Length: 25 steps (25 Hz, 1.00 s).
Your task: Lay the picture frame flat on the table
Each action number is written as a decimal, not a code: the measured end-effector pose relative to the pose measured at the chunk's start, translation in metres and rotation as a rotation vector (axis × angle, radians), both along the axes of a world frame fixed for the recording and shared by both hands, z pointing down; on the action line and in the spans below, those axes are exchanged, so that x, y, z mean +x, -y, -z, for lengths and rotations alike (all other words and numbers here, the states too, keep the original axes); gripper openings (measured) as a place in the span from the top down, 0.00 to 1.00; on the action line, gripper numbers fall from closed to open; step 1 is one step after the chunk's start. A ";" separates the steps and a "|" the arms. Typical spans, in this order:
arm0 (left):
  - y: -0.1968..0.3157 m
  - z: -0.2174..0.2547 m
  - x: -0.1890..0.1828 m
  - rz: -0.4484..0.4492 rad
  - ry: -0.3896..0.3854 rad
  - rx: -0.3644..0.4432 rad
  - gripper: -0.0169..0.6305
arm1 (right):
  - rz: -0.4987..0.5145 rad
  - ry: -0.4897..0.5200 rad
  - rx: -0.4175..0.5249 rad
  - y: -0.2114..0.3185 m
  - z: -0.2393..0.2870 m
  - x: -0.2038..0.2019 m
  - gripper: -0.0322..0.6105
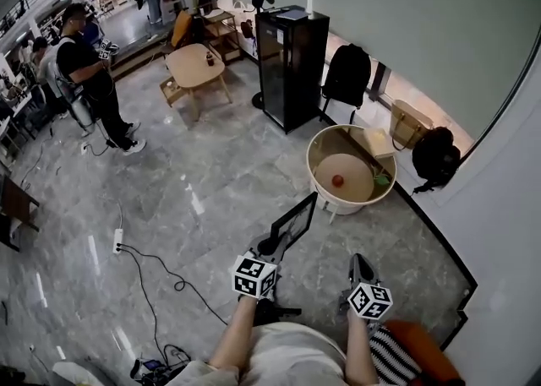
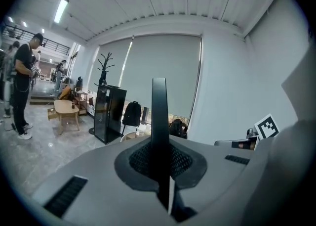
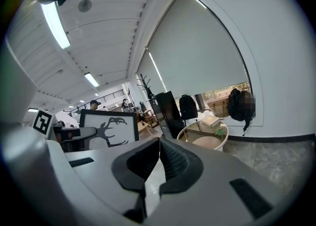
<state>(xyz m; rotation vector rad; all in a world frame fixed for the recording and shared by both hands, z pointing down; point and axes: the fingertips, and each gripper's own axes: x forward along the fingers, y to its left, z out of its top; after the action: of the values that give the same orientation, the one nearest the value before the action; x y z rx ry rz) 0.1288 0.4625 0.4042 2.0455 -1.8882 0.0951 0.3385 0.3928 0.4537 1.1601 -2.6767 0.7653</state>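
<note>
The picture frame (image 1: 295,220) is in the air over the floor, gripped by one edge in my left gripper (image 1: 274,246). It is on the near side of the round table (image 1: 314,149) and not touching it. From my head view it leans away from me. From the right gripper view its face (image 3: 109,128) stands upright and shows a dark antler print on white.

The largest thing around me is the grey marble floor (image 1: 211,198), which runs back to a pale blind-covered wall (image 1: 406,13). A tall black cabinet (image 1: 292,63) stands against that wall. Beyond it is a low wooden table (image 1: 194,67), and a person in black (image 1: 89,72) stands off to the left. The round table has a white wall, and a tan disc (image 1: 342,175) lies inside it. A black backpack (image 1: 348,73) leans by the cabinet, and another dark bag (image 1: 435,156) sits past the round table.

In the left gripper view the frame runs edge-on straight up between the jaws, and both pads are clamped tight against it. My right gripper (image 1: 361,266) hangs beside the left one, apart from the frame. Its own view shows its jaws pressed together with nothing between them.

Smallest of all, a red round thing (image 1: 338,180) rests on the tan disc, and a green bit (image 1: 382,179) lies near it.
</note>
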 end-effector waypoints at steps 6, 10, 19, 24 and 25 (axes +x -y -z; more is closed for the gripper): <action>0.049 -0.002 -0.026 -0.058 -0.012 0.005 0.93 | -0.063 -0.003 -0.003 0.039 -0.001 -0.017 0.90; 0.073 -0.009 -0.049 -0.090 -0.026 0.001 0.93 | -0.083 -0.019 -0.014 0.049 -0.009 -0.039 0.90; 0.121 -0.033 -0.110 -0.159 -0.068 -0.036 0.93 | -0.152 -0.026 -0.047 0.081 -0.023 -0.097 0.90; 0.149 -0.023 -0.148 -0.179 -0.048 -0.020 0.93 | -0.203 -0.014 -0.062 0.104 -0.027 -0.117 0.90; 0.153 -0.022 -0.156 -0.176 -0.049 -0.015 0.93 | -0.215 -0.016 -0.066 0.106 -0.028 -0.120 0.90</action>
<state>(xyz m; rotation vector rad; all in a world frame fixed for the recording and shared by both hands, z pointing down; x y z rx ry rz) -0.0276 0.3097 0.4263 2.1799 -1.6702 0.1021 0.2189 0.2865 0.4813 1.4473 -2.5206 0.8637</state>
